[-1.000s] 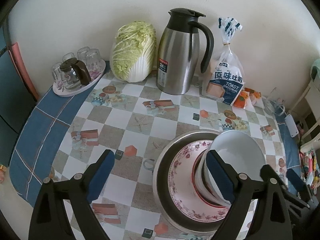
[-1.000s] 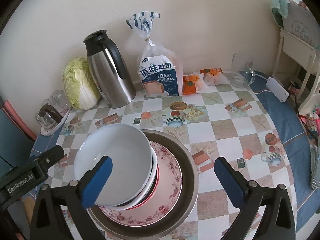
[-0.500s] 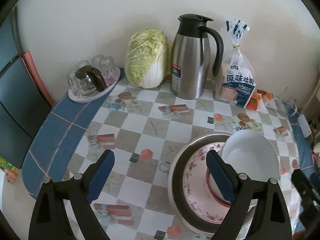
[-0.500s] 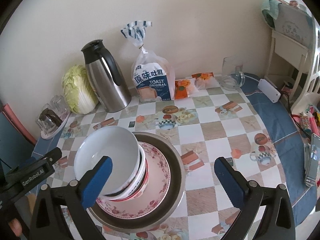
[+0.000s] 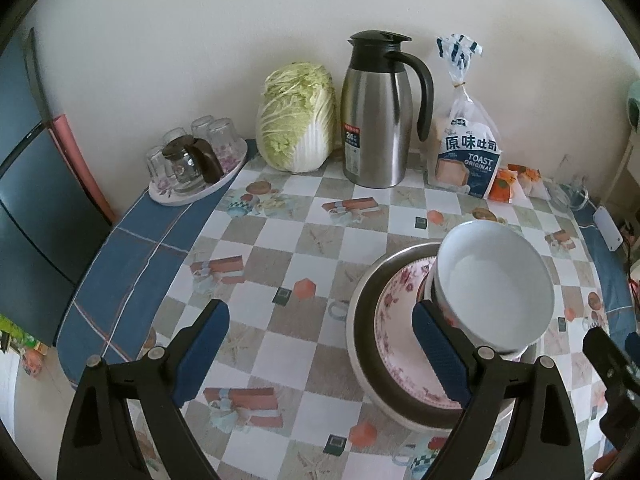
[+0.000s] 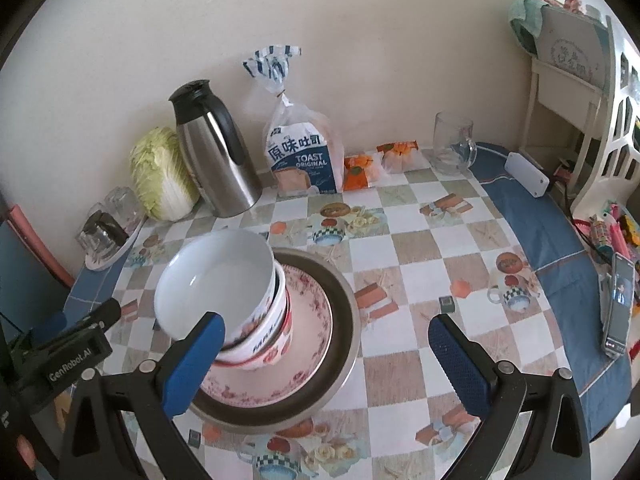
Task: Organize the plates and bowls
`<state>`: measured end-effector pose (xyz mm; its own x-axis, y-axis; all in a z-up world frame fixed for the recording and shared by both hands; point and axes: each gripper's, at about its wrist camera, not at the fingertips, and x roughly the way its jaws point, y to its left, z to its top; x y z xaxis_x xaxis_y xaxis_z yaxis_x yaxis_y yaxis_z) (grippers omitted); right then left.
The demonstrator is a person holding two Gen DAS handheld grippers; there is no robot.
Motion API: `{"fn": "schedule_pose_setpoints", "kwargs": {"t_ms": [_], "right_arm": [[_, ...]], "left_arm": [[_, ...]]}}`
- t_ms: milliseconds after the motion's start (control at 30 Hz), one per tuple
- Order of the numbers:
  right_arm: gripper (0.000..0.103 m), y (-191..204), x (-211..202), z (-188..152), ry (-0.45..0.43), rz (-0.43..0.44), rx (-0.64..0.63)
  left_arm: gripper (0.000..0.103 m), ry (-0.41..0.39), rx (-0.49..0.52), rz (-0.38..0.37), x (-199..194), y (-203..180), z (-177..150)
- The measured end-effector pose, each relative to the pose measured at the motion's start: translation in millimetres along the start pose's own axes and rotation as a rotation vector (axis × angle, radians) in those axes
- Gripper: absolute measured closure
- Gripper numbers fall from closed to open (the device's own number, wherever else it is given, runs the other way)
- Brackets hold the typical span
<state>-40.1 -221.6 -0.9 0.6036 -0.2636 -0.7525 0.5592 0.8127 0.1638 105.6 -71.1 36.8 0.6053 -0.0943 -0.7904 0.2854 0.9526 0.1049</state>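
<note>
A white bowl (image 5: pixel 494 284) (image 6: pixel 218 274) tops a leaning stack of bowls (image 6: pixel 264 340). The stack stands on a pink floral plate (image 5: pixel 400 340) (image 6: pixel 308 340) inside a wide steel basin (image 5: pixel 362 312) (image 6: pixel 344 320). My left gripper (image 5: pixel 320 352) is open and empty, above the table just left of the basin. My right gripper (image 6: pixel 326 352) is open and empty, above the basin's near right side. The left gripper's body also shows in the right wrist view (image 6: pixel 72 354).
At the back wall stand a tray of glasses (image 5: pixel 196 164), a cabbage (image 5: pixel 296 120), a steel thermos jug (image 5: pixel 378 108), a toast bag (image 6: pixel 300 152), orange snack packets (image 6: pixel 360 168) and a glass mug (image 6: pixel 454 144). A phone (image 6: pixel 618 308) lies at the right table edge.
Both grippers have pulled back and up from the stack, so the table looks farther away. The bowls, plate and basin have not moved. Both grippers stay open.
</note>
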Motion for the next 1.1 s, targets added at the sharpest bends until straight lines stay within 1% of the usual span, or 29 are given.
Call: {"fn": "schedule_pose_setpoints", "kwargs": {"t_ms": [133,333,500,633,767,867,933,1100], "right_arm": [[0.000,-2.8,-1.7,-10.2,0.012,-0.016,-0.007],[0.000,-5.4,-4.2,-25.1,0.031,-0.025,-0.016],[0.000,-3.9,-3.4,-37.6,0.049,-0.027,-0.024],[0.000,-1.2,-1.0,-46.6,0.067,-0.026,-0.037],[0.000,0.5,1.6,-56.0,0.084,-0.027,-0.047],[0.000,1.5,3.4,-61.1,0.090,-0.033,-0.060],[0.000,2.9,5.2,-64.1,0.091,-0.032,-0.073],[0.000,2.5,12.1,-69.6,0.109,-0.040,-0.077]], "left_arm": [[0.010,0.006,0.002,-0.007,-4.8,4.6,-8.7],[0.010,0.029,0.031,0.008,-6.6,4.5,-22.6],[0.010,0.074,0.054,-0.009,-5.1,1.5,-38.0],[0.010,0.075,0.100,-0.008,-6.1,-4.9,-49.1],[0.010,0.078,0.113,-0.015,-5.9,-3.8,-57.6],[0.010,0.094,0.127,0.004,-0.1,-2.0,-63.3],[0.010,0.108,0.131,0.012,4.3,-0.6,-65.8],[0.010,0.143,0.108,-0.001,11.9,6.0,-69.0]]}}
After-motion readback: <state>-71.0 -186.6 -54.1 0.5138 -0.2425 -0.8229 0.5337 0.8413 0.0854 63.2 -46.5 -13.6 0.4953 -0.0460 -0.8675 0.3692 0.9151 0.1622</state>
